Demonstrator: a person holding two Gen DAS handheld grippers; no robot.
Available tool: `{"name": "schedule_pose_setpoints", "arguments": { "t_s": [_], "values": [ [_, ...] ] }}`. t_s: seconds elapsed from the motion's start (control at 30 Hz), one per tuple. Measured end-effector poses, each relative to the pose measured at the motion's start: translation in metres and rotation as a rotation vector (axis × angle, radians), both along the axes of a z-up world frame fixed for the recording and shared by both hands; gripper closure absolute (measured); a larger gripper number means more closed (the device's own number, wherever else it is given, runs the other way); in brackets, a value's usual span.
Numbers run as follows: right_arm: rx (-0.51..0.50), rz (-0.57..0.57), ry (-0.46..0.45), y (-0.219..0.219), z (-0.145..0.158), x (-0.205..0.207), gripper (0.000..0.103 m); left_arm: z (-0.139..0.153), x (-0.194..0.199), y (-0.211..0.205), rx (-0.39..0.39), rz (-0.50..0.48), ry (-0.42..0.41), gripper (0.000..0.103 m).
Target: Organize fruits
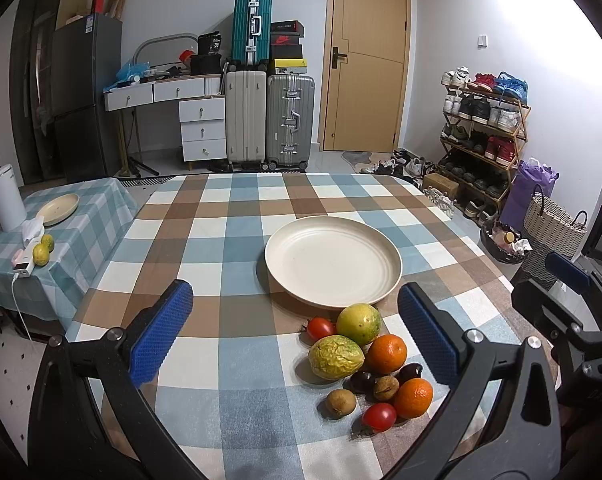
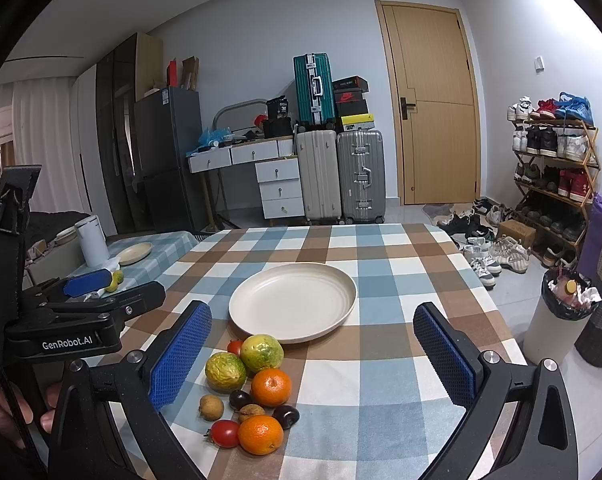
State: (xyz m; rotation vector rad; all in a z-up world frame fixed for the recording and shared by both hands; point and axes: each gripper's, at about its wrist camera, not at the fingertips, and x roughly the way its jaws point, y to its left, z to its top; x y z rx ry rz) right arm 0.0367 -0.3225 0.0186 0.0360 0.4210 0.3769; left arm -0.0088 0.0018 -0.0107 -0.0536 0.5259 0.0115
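Fruit pile [image 1: 365,364] at lower centre, just below one empty plate [image 1: 333,260].
Two oranges, two tomatoes, two green-yellow fruits, two dark plums, two brown longans; left gripper [image 1: 295,334] and right gripper [image 2: 313,356] both spread wide, holding nothing.

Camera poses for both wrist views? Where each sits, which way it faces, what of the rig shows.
Left wrist: sits on the left gripper, facing the door across the table; fruit pile lies right of centre, right gripper at the right edge.
Right wrist: sits on the right gripper, same heading; pile lies left, left gripper and a hand at the left edge.
Shared: the empty plate, pile, door.
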Motion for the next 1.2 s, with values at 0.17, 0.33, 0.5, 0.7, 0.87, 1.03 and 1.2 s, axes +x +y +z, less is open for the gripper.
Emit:
{"name": "schedule_pose_setpoints", "arguments": {
  "t_s": [0.17,0.33,0.5,0.7,0.87,1.03,1.2],
  "values": [
    [0.002,-0.001,0.002,0.001,0.000,0.000,0.000,0.000,0.000,0.000,-0.001,0.000,0.000,0.001],
    [0.003,0.000,0.002,0.000,-0.001,0.000,0.000,0.000,0.000,0.001,-0.002,0.000,0.000,0.001],
    [0.004,0.001,0.003,0.000,-0.002,0.000,0.000,-0.005,0.001,0.000,-0.004,0.002,0.007,0.001],
    [0.006,-0.001,0.006,-0.001,-0.005,0.000,0.000,-0.010,0.001,0.000,-0.005,0.004,0.011,0.001],
    [0.008,-0.001,0.008,0.000,-0.007,-0.002,0.000,-0.020,0.001,0.001,-0.014,0.007,0.026,0.001],
    [0.008,-0.001,0.015,-0.002,-0.010,0.001,0.000,-0.024,0.010,0.004,-0.032,0.003,0.049,0.001],
    [0.008,-0.004,0.024,-0.003,-0.013,0.004,0.000,-0.035,0.020,0.007,-0.068,-0.029,0.099,0.001]
  ]
}}
